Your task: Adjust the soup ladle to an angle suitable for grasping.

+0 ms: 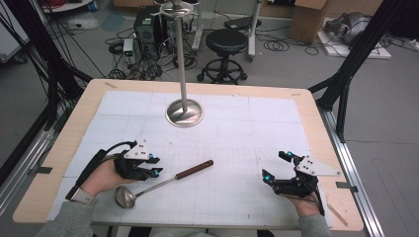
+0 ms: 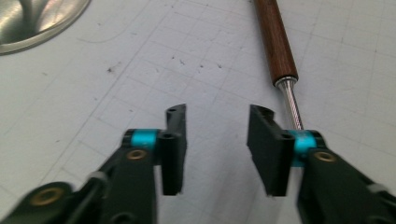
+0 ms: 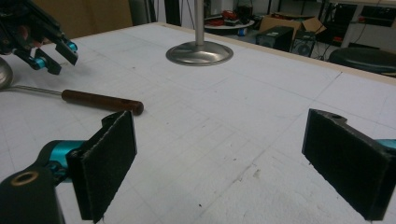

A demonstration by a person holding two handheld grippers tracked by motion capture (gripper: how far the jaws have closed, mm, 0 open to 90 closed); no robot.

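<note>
Ladle (image 1: 163, 182) bowl was cut off at the frame edge in the right gripper view, and your left hand-held gripper (image 1: 154, 165) covered part of the shaft in its own view. Ladle lay flat on the counter (image 1: 237, 128), bowl near your left hand, wooden handle (image 2: 276, 39) pointing toward the centre. Left hand-held gripper sat just above the shaft, released, nothing between the pads. Right hand-held gripper (image 1: 274, 165) was well apart from the ladle, spread wide, empty.

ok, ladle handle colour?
Dark reddish-brown wood on the ladle handle; the left gripper view shows it best.
</note>
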